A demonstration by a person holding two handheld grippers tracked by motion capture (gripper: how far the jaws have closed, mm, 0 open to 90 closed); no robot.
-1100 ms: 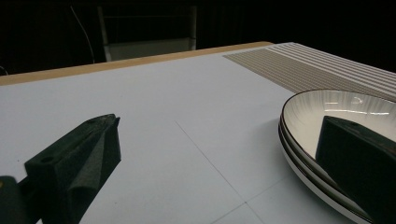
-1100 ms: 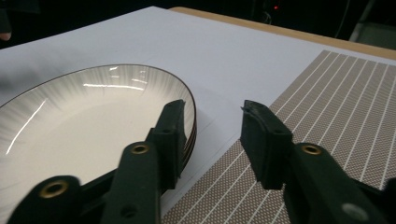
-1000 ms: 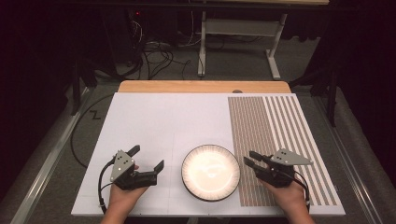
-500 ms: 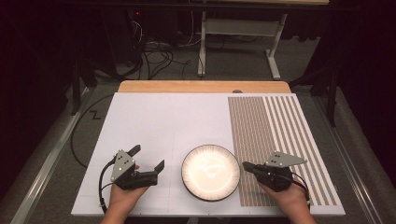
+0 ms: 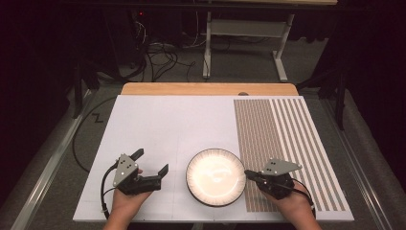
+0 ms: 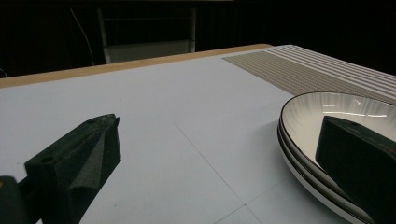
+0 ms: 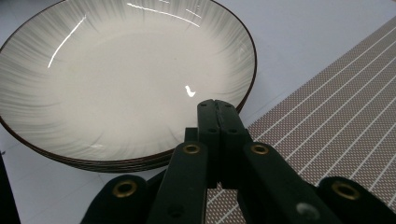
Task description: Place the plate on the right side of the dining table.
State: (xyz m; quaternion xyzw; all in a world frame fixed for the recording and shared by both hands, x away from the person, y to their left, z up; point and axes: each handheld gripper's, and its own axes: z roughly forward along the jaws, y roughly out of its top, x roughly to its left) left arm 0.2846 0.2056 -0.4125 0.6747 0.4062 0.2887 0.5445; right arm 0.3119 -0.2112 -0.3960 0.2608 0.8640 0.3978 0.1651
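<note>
A stack of white plates [image 5: 215,176] with grey streaks and dark rims sits near the front edge of the table, between my two grippers. In the high view my left gripper [image 5: 151,161] is a short way left of the stack, open and empty. In the left gripper view its jaws [image 6: 219,135] stand wide apart, and the stack [image 6: 336,105] lies past the right one. My right gripper [image 5: 248,172] is shut at the stack's right rim. In the right gripper view the two jaws [image 7: 217,105] are pressed together with nothing between them, their tips over the plate's [image 7: 116,79] edge.
The white tabletop [image 5: 191,124] has a brown striped mat [image 5: 282,139] over its right part and a wooden strip [image 5: 206,89] along the far edge. Cables and a metal stand [image 5: 249,28] lie on the dark floor beyond.
The right gripper's jaws, slightly apart a second ago, have come together, and that gripper has shifted a little left toward the plate rim. The left gripper has stayed put.
</note>
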